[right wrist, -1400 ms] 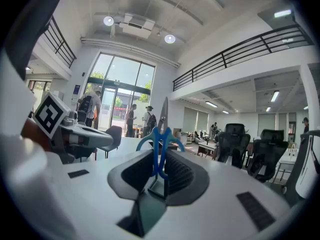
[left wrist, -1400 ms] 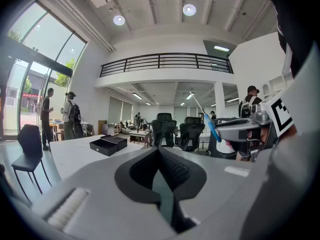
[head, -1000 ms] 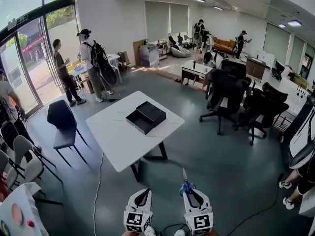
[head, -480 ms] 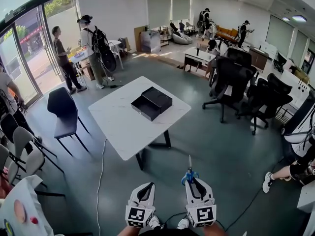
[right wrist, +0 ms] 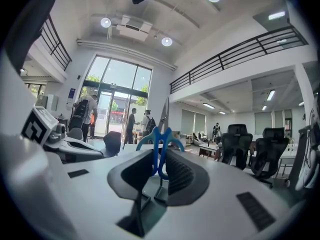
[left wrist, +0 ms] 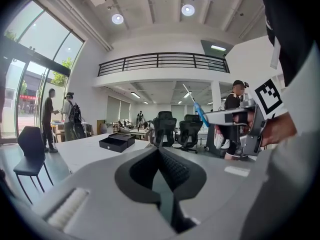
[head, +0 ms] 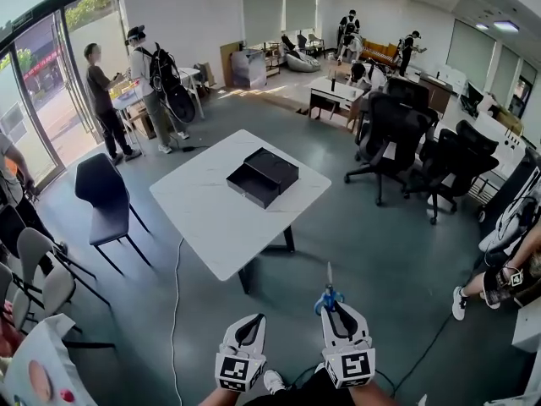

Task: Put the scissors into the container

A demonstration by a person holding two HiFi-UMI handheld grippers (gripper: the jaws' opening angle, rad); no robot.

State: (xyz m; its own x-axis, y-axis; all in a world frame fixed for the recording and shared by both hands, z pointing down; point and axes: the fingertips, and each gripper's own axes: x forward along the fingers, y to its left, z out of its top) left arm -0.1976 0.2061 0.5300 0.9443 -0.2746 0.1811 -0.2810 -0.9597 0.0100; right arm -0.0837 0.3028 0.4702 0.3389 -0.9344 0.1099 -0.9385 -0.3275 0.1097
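Note:
The blue-handled scissors (head: 328, 293) stick out of my right gripper (head: 332, 308), blades pointing ahead toward the table; the gripper is shut on their handles (right wrist: 159, 143). My left gripper (head: 251, 320) hangs beside it, shut with nothing between its pads (left wrist: 159, 150). The black open container (head: 263, 176) sits on the white table (head: 211, 218) ahead, well beyond both grippers, and shows small in the left gripper view (left wrist: 116, 142). That view also shows the right gripper (left wrist: 235, 117) with the scissors (left wrist: 198, 110).
A dark chair (head: 101, 194) stands left of the table and black office chairs (head: 397, 138) stand to its right. A cable (head: 175, 311) runs along the floor. People stand by the glass door (head: 144, 70). A seated person's legs (head: 494, 282) reach in from the right.
Both grippers and the view have moved forward, so the table and container appear nearer. The scissors stay held in the right gripper. A seated person's legs came into view at the right.

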